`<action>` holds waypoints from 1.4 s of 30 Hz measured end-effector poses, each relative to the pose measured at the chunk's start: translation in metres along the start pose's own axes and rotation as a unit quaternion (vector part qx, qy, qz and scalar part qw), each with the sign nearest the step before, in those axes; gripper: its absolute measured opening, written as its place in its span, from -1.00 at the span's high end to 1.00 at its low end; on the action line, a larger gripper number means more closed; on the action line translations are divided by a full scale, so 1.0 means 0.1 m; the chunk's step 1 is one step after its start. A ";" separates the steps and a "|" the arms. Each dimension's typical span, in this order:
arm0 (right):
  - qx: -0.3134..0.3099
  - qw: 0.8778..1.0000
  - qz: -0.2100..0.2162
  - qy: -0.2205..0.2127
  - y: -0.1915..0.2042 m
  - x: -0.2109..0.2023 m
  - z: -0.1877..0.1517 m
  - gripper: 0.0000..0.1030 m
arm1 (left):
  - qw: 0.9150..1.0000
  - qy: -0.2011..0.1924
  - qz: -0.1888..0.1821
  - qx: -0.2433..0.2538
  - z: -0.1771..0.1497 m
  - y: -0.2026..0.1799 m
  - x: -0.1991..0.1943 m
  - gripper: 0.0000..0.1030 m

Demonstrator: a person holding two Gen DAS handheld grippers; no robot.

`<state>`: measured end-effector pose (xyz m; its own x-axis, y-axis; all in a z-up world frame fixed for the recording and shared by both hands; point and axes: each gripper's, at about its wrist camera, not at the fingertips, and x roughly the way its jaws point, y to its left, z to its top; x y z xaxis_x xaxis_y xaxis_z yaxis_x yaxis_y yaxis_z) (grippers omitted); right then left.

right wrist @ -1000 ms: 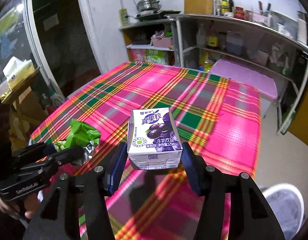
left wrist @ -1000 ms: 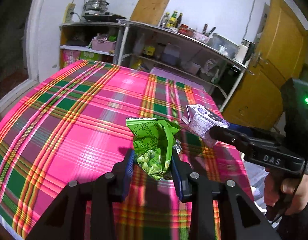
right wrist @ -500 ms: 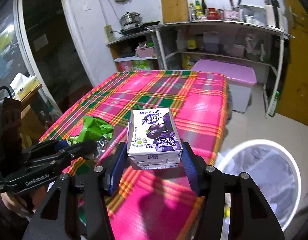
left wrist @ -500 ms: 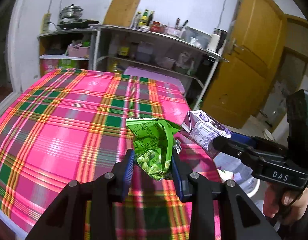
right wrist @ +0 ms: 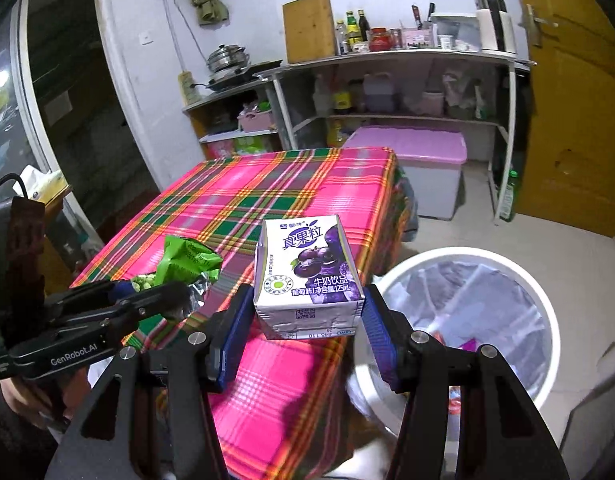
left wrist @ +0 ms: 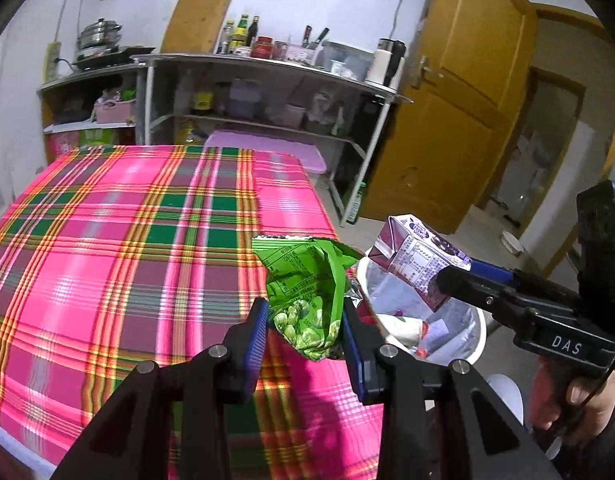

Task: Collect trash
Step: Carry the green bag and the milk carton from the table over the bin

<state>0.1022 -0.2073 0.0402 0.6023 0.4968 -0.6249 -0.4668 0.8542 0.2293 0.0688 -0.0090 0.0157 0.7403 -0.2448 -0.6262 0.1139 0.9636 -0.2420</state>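
Note:
My left gripper [left wrist: 303,326] is shut on a crumpled green snack bag [left wrist: 307,292], held above the table's near right corner. In the right wrist view the same green snack bag [right wrist: 187,264] shows at the left, in the left gripper [right wrist: 163,300]. My right gripper [right wrist: 307,316] is shut on a purple and white milk carton [right wrist: 309,276], upright between the blue pads. The carton [left wrist: 419,264] hangs over the rim of a white trash bin [right wrist: 539,300] lined with a clear bag. The bin [left wrist: 477,332] stands on the floor beside the table and holds some trash.
A table with a pink, green and orange plaid cloth [left wrist: 127,240] fills the left. Behind it stand metal shelves [right wrist: 407,92] crowded with bottles and boxes, a pink-lidded storage box [right wrist: 419,160] and a yellow door [left wrist: 459,92]. A person's hand [left wrist: 579,404] grips the right tool.
Both grippers have swung right, away from the table's middle toward its right edge, each still holding its item. The white bin has come into view under the carton.

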 end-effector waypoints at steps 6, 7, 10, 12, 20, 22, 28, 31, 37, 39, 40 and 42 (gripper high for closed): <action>0.012 1.000 -0.008 -0.002 -0.12 -0.06 -0.06 -0.07 | 1.000 0.008 -0.011 0.013 0.00 -0.17 0.07 0.31; 0.015 1.000 -0.010 -0.002 -0.15 -0.07 -0.07 -0.07 | 1.000 0.009 -0.013 0.015 0.01 -0.19 0.08 0.31; 0.023 1.000 -0.016 -0.002 -0.25 -0.08 -0.10 -0.07 | 0.999 0.016 -0.019 0.022 0.01 -0.28 0.15 0.31; 0.030 0.999 -0.024 -0.002 -0.33 -0.10 -0.13 -0.07 | 0.999 0.020 -0.024 0.026 0.01 -0.32 0.19 0.31; 0.060 0.997 -0.054 0.000 -0.64 -0.19 -0.24 -0.07 | 0.997 0.037 -0.046 0.050 0.02 -0.59 0.40 0.31; 0.068 0.996 -0.061 0.000 -0.72 -0.21 -0.26 -0.07 | 0.996 0.041 -0.051 0.059 0.02 -0.68 0.47 0.31; 0.085 0.994 -0.073 0.005 -0.90 -0.22 -0.32 -0.07 | 0.993 0.057 -0.065 0.077 0.04 -0.85 0.67 0.31; 0.093 0.993 -0.077 0.011 -1.00 -0.20 -0.36 -0.07 | 0.992 0.065 -0.071 0.085 0.04 -0.92 0.79 0.31; 0.109 0.990 -0.082 0.027 -1.16 -0.12 -0.44 -0.08 | 0.988 0.094 -0.076 0.100 0.00 -1.06 1.06 0.31; 0.114 0.989 -0.083 0.033 -1.21 -0.08 -0.46 -0.08 | 0.986 0.101 -0.077 0.104 -0.01 -1.10 1.12 0.31; 0.117 0.989 -0.084 0.036 -1.23 -0.07 -0.47 -0.08 | 0.986 0.105 -0.077 0.106 -0.02 -1.12 1.16 0.31; 0.121 0.988 -0.087 0.041 -1.27 -0.04 -0.50 -0.08 | 0.984 0.114 -0.078 0.108 -0.03 -1.15 1.23 0.31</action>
<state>0.1269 -0.3256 -0.0239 0.6007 0.3346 -0.7261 -0.1862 0.9418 0.2799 0.1452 -0.1500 -0.0359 0.5370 -0.3851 -0.7505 0.3709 0.9069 -0.1999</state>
